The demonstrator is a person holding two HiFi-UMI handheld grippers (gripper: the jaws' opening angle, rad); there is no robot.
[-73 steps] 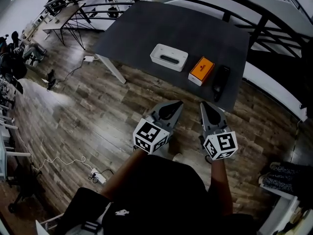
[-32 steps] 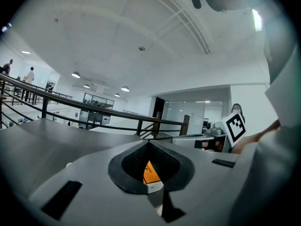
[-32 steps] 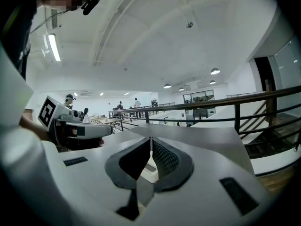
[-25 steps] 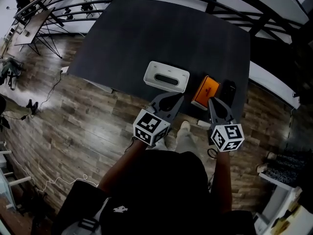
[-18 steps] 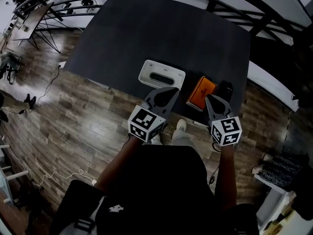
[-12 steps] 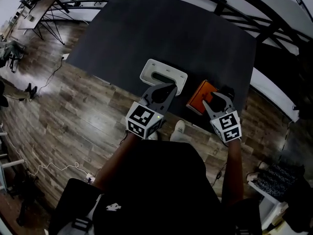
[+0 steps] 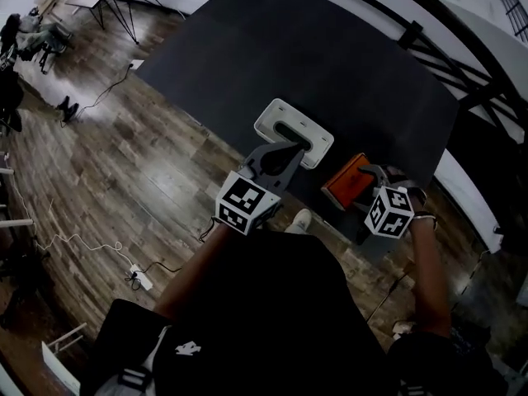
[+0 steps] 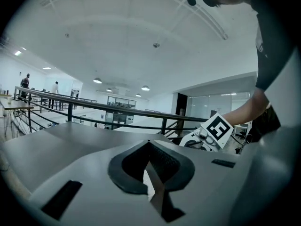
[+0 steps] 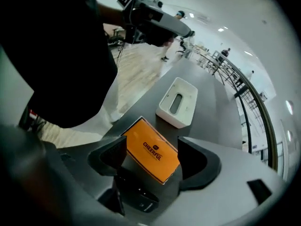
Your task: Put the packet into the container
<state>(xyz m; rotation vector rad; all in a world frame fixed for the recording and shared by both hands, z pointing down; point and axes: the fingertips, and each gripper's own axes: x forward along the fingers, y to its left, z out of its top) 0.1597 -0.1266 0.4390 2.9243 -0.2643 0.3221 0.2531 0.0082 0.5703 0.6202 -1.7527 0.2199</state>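
The orange packet (image 7: 345, 180) (image 9: 157, 158) lies flat on the dark table near its front edge. To its left stands the white container (image 7: 294, 130) (image 9: 178, 101), a box with a slot in its top. My right gripper (image 7: 368, 175) (image 9: 151, 147) hangs over the packet with its jaws opening. The packet shows between them, with a gap at each pad. My left gripper (image 7: 288, 148) (image 8: 149, 145) hovers by the container's near side, shut and holding nothing.
A black device (image 9: 137, 199) lies just beside the packet, under the right gripper. The dark table (image 7: 330, 64) has a railing (image 7: 410, 33) behind it and wooden floor (image 7: 124, 172) in front. The person's body stands close to the table's front edge.
The person stepped up to the table. The right gripper came down over the orange packet and its jaws spread apart. The left gripper reached the container's near side.
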